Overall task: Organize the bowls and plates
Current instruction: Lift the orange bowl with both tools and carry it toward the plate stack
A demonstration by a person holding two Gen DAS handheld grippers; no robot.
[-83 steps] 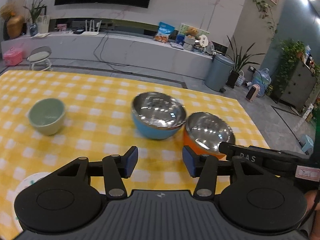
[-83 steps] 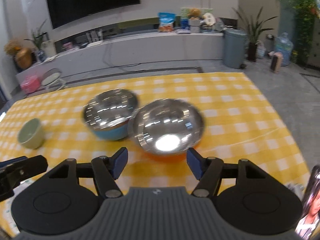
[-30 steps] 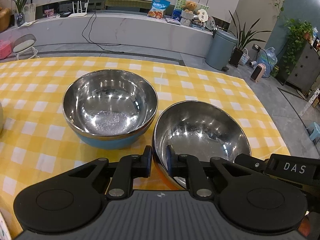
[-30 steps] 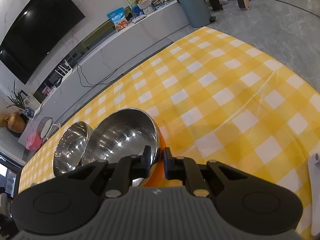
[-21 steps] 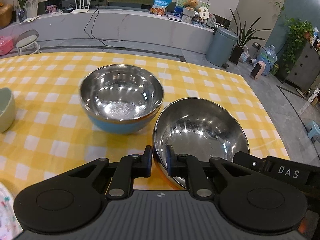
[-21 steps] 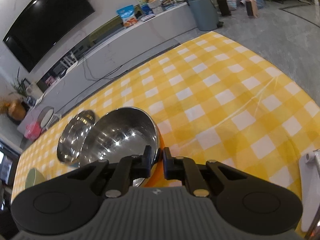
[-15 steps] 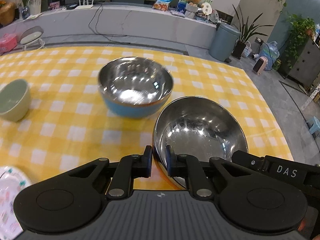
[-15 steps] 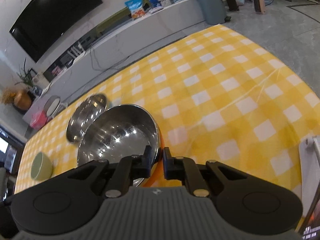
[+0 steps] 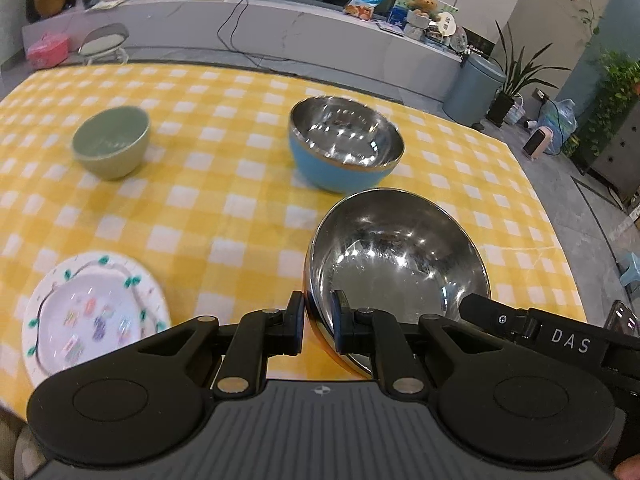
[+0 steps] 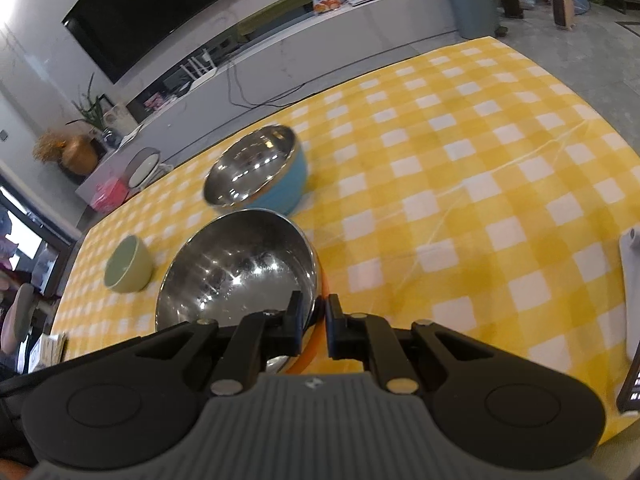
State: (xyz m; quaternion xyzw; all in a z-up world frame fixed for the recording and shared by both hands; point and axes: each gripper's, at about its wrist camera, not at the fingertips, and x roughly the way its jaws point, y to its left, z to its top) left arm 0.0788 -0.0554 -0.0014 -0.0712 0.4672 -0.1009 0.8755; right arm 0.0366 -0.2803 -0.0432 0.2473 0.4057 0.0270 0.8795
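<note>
Both grippers hold one steel bowl with an orange outside above the yellow checked table. My left gripper is shut on its near left rim, and my right gripper is shut on its near right rim. A steel bowl with a blue outside stands on the cloth beyond it, apart from it. A small green bowl sits further left. A white patterned plate lies at the near left in the left wrist view.
The yellow checked tablecloth covers the whole table. A white object sits at the table's right edge. Beyond the far edge are a grey floor, a low white cabinet, a round stool and a bin.
Both grippers have drawn back towards the near side and risen a little with the orange bowl. The blue bowl now lies farther off, and the green bowl and plate have come into view.
</note>
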